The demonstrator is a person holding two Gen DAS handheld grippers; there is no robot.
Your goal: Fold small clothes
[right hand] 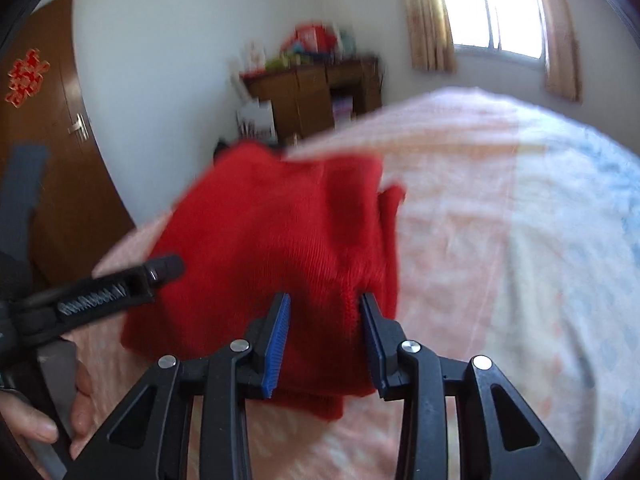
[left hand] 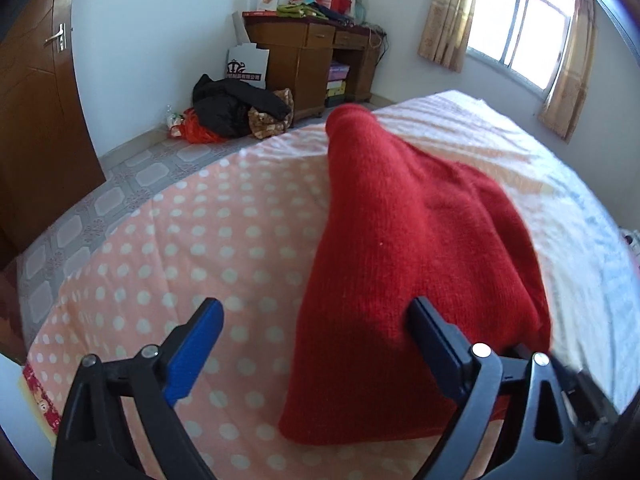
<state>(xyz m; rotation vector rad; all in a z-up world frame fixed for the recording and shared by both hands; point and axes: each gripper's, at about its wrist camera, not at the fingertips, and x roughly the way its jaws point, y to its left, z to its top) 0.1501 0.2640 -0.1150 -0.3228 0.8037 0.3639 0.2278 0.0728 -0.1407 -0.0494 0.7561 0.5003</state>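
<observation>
A small red knitted garment (left hand: 404,264) lies folded on the pink polka-dot bedsheet (left hand: 192,240). My left gripper (left hand: 316,316) is open, its right finger over the garment's near edge and its left finger above the bare sheet. In the blurred right wrist view my right gripper (right hand: 324,308) has its jaws partly apart astride the near part of the red garment (right hand: 264,240); I cannot tell if the pads pinch the cloth. The left gripper (right hand: 120,288) shows at the garment's left side, held by a hand (right hand: 40,412).
The bed's edge runs along the left, with a tiled floor (left hand: 132,168) beyond. A brown door (left hand: 36,120), a wooden desk (left hand: 316,60) with clutter, and a pile of dark clothes (left hand: 236,108) stand at the far wall. A curtained window (left hand: 516,28) is at the right.
</observation>
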